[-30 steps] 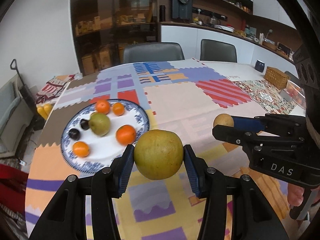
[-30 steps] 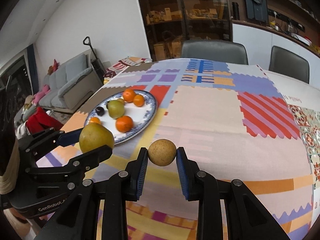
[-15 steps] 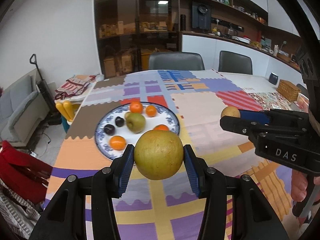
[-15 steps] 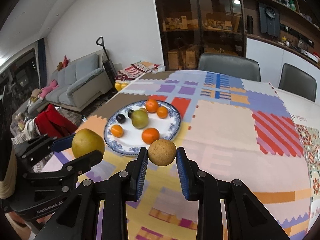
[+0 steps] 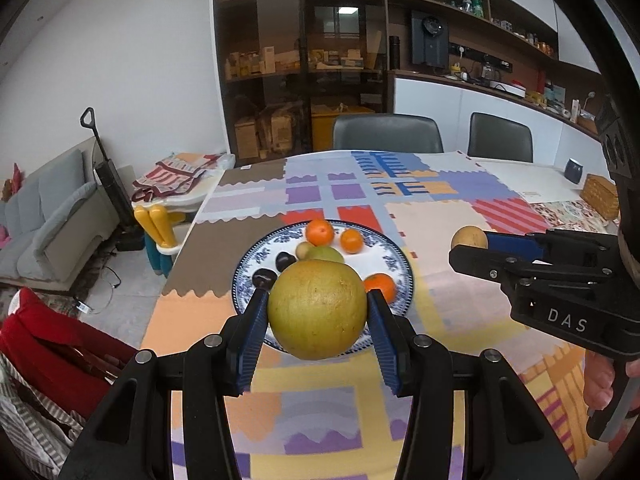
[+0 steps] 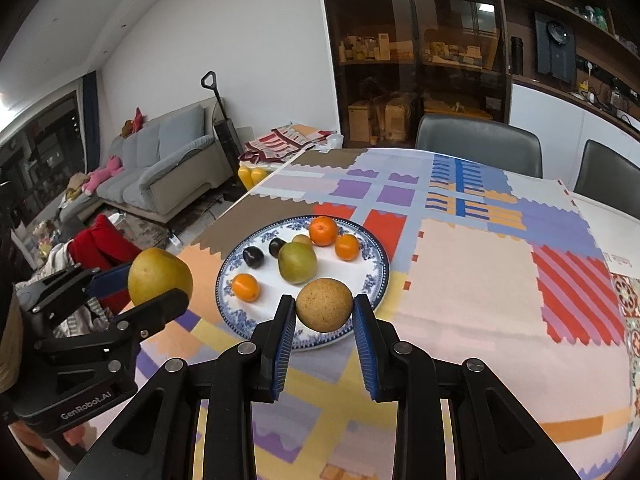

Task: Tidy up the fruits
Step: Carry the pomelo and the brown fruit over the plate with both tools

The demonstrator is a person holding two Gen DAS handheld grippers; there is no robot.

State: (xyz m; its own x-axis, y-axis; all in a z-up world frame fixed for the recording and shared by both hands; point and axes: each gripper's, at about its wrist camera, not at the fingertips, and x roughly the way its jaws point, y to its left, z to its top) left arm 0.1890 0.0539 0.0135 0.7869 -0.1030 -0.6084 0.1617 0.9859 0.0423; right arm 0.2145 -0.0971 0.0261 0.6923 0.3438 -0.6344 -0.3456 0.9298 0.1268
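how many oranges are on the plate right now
4 show across the two views. Two sit together at the plate's far edge, one at its near left, and one at the near right, which the right wrist view hides behind the held fruit.

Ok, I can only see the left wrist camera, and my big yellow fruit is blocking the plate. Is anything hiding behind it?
Observer: Yes. The right wrist camera shows a small orange on the near left of the plate, behind your big yellow fruit.
Operator: What's the other tool holding?
Observer: The right tool grips a round speckled brown fruit between both blue pads.
Operator: And that green thing?
Observer: It's a whole green pear in the middle of the plate.
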